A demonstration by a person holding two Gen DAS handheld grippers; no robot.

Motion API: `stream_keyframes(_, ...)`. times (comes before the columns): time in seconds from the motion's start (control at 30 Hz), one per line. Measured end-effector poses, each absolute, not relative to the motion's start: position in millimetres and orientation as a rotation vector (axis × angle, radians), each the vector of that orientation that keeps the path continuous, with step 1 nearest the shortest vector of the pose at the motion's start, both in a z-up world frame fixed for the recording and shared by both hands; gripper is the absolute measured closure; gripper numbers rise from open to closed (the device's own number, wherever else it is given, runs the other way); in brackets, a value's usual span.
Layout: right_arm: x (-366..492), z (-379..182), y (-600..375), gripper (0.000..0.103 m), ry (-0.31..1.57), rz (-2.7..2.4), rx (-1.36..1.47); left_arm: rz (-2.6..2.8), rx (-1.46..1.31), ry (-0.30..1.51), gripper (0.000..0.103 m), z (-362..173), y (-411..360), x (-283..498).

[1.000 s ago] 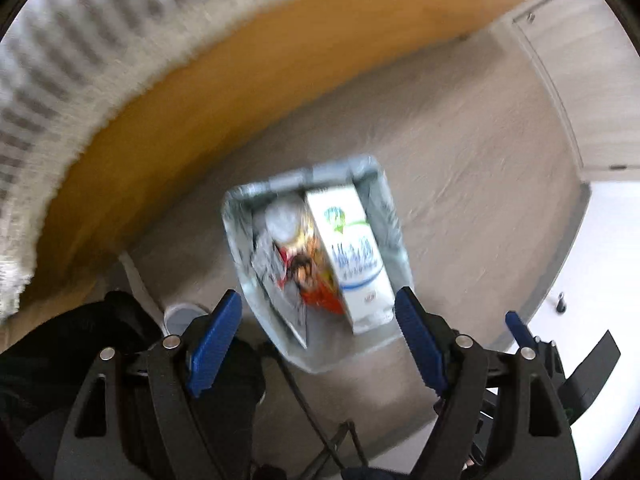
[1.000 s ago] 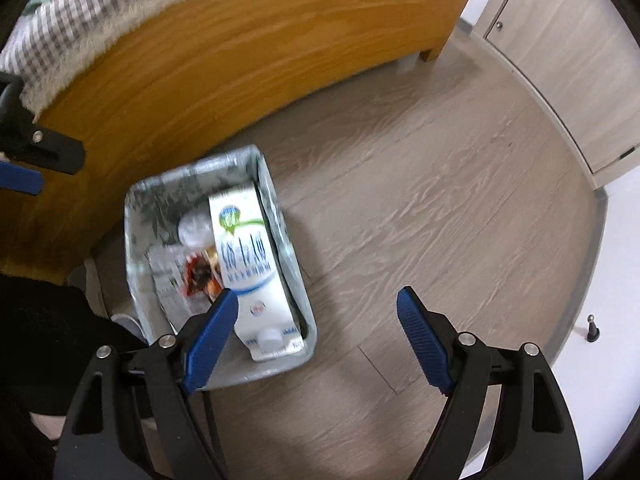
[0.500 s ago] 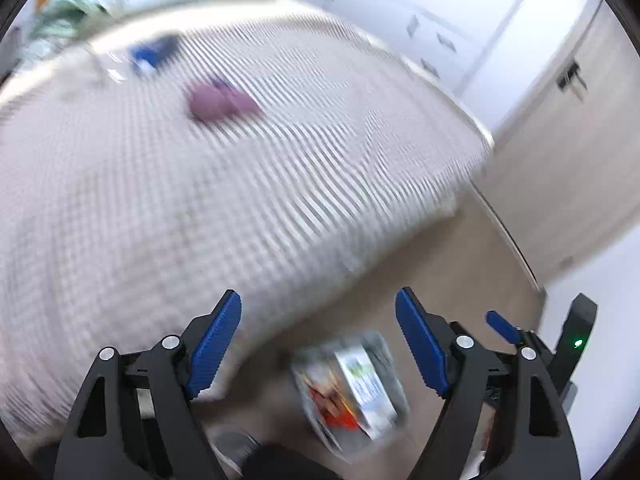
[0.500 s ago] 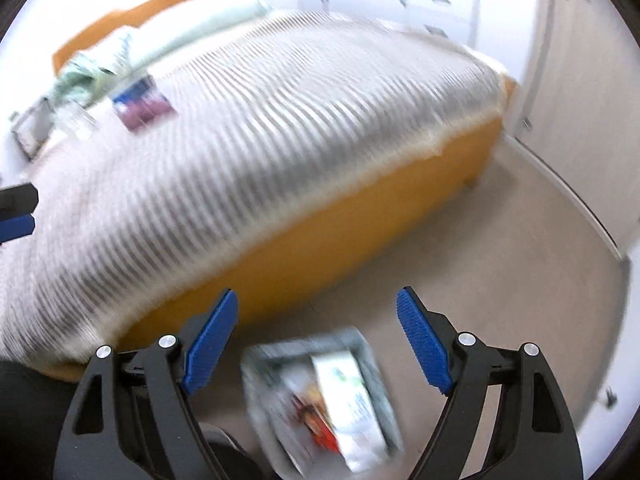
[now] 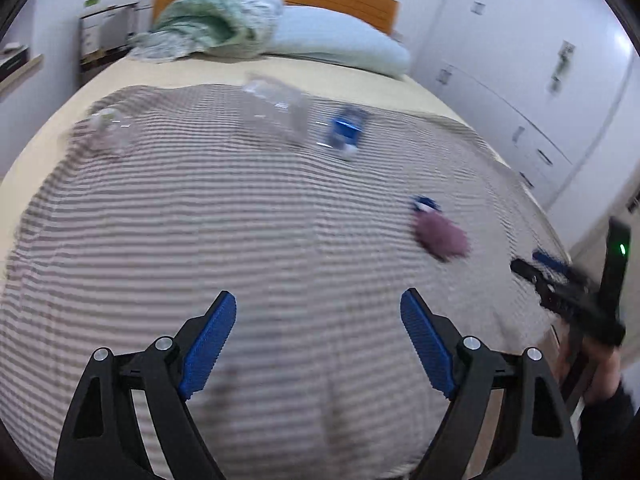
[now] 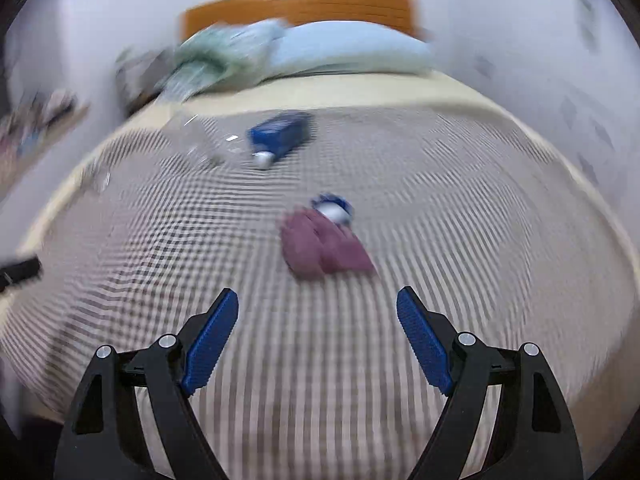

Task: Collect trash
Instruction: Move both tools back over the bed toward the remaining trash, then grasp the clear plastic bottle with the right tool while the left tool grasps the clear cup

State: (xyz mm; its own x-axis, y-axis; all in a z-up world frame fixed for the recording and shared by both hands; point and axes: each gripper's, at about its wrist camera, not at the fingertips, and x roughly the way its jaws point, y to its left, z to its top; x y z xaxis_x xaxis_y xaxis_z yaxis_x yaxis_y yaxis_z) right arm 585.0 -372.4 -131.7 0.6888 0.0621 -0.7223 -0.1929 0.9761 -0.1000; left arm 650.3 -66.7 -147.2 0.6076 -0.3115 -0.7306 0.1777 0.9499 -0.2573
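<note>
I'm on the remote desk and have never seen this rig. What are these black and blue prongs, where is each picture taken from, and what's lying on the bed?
The prongs are handheld two-finger grippers, one in each of a person's hands; no robot arm is involved. Each picture comes from a fisheye camera on a gripper, looking forward along its blue-padded fingers. The left gripper and right gripper are both open and hold nothing. Both views look over a bed with a checked blanket. On it lie a maroon pouch-like item, a small blue and white object touching it, a blue carton and what looks like a clear plastic bottle; motion blur hides detail. A pillow and crumpled green cloth sit by the headboard. The right gripper also shows at the left view's edge.
</note>
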Motion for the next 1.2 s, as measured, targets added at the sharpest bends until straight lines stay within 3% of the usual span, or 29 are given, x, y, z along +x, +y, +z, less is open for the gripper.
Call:
stream_keyframes(0.13,660,-143,-337,0.025,0.826,0.26,-0.349,-0.219,-0.148,0.887,0.021,-143,-26,685)
stream_keyframes(0.23,738,-162,-310,0.026,0.86,0.288,-0.406,-0.193,-0.102,0.859,0.013,-127,-1,714)
stream_keyframes(0.3,779,-170,-292,0.044,0.863,0.342,-0.405,-0.146,-0.115,0.841,0.012,-120,24,738)
stream_keyframes(0.57,861,-233,-248,0.05,0.905,0.358,-0.608,0.043,-0.204,0.867,0.012,-128,121,797)
stream_keyframes(0.7,866,-231,-263,0.071,0.884,0.362,-0.484,0.056,-0.295,0.898,0.012,-150,144,830)
stream_keyframes(0.97,794,-184,-284,0.071,0.759,0.413,-0.456,0.28,-0.659,0.885,0.007,-176,207,933)
stream_keyframes(1.1,743,-158,-301,0.071,0.731,0.405,-0.447,0.346,-0.78,1.144,0.007,-210,213,981)
stream_keyframes(1.2,715,-147,-317,0.071,0.747,0.376,-0.414,0.249,-0.749,1.21,0.011,-216,190,993)
